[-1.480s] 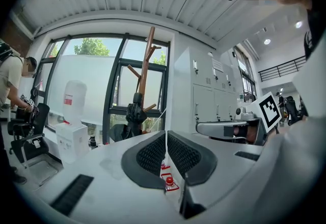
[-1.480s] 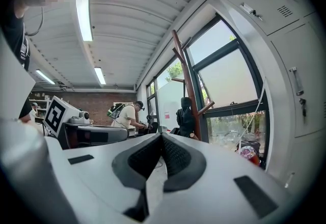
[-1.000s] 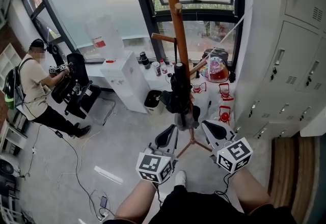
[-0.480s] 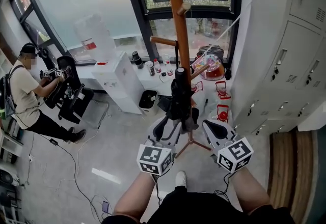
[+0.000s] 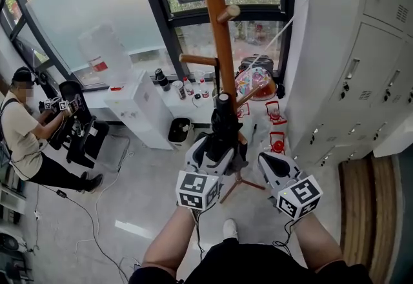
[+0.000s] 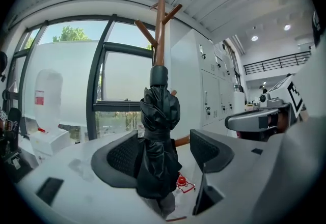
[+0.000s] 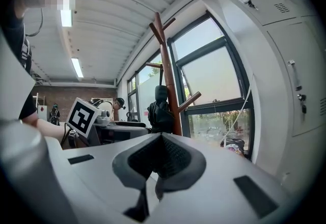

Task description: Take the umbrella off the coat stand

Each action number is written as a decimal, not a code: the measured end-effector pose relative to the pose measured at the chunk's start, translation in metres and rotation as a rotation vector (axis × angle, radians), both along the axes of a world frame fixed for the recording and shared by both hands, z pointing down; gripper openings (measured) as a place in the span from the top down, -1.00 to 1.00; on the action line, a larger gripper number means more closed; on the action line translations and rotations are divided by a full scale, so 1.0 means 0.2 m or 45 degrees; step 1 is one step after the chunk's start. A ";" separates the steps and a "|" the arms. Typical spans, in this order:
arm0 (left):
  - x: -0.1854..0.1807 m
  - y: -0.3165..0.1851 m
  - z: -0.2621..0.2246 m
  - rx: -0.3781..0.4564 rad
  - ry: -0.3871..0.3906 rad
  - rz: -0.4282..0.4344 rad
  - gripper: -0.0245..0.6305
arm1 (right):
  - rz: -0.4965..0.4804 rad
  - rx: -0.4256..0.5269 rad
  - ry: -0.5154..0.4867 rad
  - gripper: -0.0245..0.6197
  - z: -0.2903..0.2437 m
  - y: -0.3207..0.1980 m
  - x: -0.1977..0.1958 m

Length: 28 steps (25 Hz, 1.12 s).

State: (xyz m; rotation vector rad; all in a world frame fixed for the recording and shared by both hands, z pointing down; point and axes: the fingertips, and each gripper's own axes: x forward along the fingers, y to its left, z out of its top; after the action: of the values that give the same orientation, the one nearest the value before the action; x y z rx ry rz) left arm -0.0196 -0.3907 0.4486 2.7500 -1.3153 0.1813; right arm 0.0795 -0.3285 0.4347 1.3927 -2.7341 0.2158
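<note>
Nearest the camera, the right gripper is held about level, its fingers pressed together on nothing, short of the stand. Beside it, the left gripper is set around the umbrella. Its fingers have just been opening and are spread wide, and the black folded canopy stands between them. The fabric lies close against one pad and clear of the other, so nothing is gripped yet. The umbrella is hung upright against the pole of the coat stand; how it is hooked on cannot be made out. The step in hand is judged to be the reach for the grasp. Next, the fingers would need to be closed firmly on the bundled canopy and the umbrella lifted until it is freed from its peg. Further off, on the floor by a white cabinet, a small white bin is seen, its inside too dark for contents to be told. On the low ledge behind it a few bottles are lined up, and a colourful bag is set by the window.
</note>
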 end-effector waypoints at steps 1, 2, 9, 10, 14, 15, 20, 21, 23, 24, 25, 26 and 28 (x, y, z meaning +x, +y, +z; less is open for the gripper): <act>0.01 -0.03 0.00 -0.002 -0.004 0.012 0.02 | 0.007 -0.001 0.001 0.76 0.00 -0.01 0.00; 0.02 -0.05 0.01 -0.003 -0.007 0.024 0.01 | 0.014 -0.003 0.002 0.76 0.00 -0.02 0.00; 0.06 -0.19 0.02 -0.036 0.018 0.095 0.01 | 0.058 -0.015 0.003 0.76 0.03 -0.08 0.02; 0.06 -0.20 0.02 -0.037 0.020 0.103 0.01 | 0.063 -0.016 0.003 0.76 0.03 -0.09 0.02; 0.09 -0.25 0.02 -0.029 0.015 0.136 0.01 | 0.084 -0.017 0.000 0.76 0.04 -0.12 0.05; 0.10 -0.26 0.02 -0.028 0.013 0.145 0.01 | 0.089 -0.018 -0.002 0.76 0.04 -0.13 0.05; 0.13 -0.28 0.03 -0.028 -0.002 0.203 0.01 | 0.104 -0.018 -0.008 0.76 0.04 -0.16 0.05; 0.14 -0.28 0.03 -0.028 -0.008 0.214 0.01 | 0.105 -0.017 -0.008 0.76 0.04 -0.17 0.05; 0.15 -0.29 0.04 -0.030 -0.024 0.235 0.01 | 0.107 -0.016 -0.007 0.76 0.04 -0.17 0.05; 0.16 -0.29 0.05 -0.032 -0.033 0.244 0.01 | 0.109 -0.017 -0.007 0.76 0.04 -0.18 0.06; 0.17 -0.29 0.05 -0.033 -0.042 0.252 0.01 | 0.112 -0.018 -0.008 0.76 0.04 -0.18 0.06; 0.17 -0.30 0.06 -0.033 -0.048 0.259 0.01 | 0.114 -0.018 -0.008 0.76 0.04 -0.18 0.06; 0.18 -0.31 0.07 -0.035 -0.052 0.264 0.01 | 0.119 -0.018 -0.008 0.76 0.05 -0.19 0.06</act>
State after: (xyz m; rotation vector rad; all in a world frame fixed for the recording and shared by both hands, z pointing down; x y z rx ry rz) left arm 0.0171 -0.4530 0.4620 2.8696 -1.0256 0.2694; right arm 0.0921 -0.3659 0.4439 1.5198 -2.6693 0.2443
